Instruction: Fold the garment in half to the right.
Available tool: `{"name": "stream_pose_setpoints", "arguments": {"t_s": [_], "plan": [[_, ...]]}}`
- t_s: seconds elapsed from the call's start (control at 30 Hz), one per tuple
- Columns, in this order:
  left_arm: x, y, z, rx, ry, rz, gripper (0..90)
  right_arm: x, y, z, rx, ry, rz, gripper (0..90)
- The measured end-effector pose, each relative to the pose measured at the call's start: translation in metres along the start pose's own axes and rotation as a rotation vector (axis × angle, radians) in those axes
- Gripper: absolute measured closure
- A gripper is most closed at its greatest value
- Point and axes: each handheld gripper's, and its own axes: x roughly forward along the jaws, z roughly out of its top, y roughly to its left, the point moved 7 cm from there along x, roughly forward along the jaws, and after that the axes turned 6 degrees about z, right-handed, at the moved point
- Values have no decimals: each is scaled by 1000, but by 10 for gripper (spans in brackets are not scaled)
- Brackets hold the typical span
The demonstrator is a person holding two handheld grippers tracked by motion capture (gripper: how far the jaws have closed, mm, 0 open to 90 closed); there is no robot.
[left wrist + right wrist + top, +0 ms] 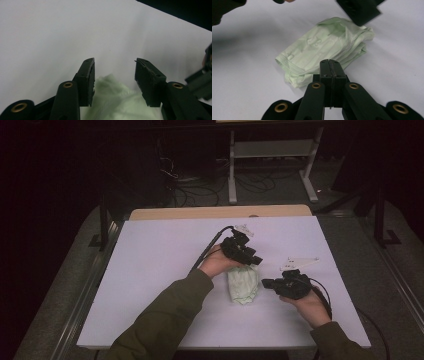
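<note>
While the dark floor and a pale shelf frame (272, 150) take the top of the high view, one white counter (165, 270) spreads across the middle of that frame, with a strip of bare wood along its far edge. Most of its surface lies bare: wide open room at the left of the frame and toward the far edge, a narrower band along the near edge, and less room at the right.

Two forearms in olive sleeves come in from the bottom. One folded cloth (243, 285), pale green, lies a little right of centre in the high view, well clear of every counter edge.

Two claws are at work, one on each side of it. The left claw (248, 258) hangs over the cloth's far end, at the frame's centre; in its own view its jaws stand apart with the cloth (112, 100) low between them and the pads not pressing it. The right claw (269, 283) sits just beside the cloth's right edge, jaws pressed together on nothing, with the cloth (324, 52) lying just beyond their tips.
</note>
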Motion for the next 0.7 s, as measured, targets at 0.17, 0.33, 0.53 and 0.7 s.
{"name": "stream_pose_setpoints", "arguments": {"t_s": [0.17, 0.33, 0.53, 0.7], "plan": [[-18, 5, -12, 1, -10, 11, 450, 1, -2, 3, 3, 3, 5, 889], [-36, 9, -26, 6, -10, 28, 410, 5, -4, 9, 4, 7, 6, 889], [-55, 12, -45, -8, -15, 43, 363, 9, -8, 19, 0, 11, 1, 890], [-69, 16, -62, -21, -9, 59, 324, 16, -10, 26, 6, 22, 10, 890]]}}
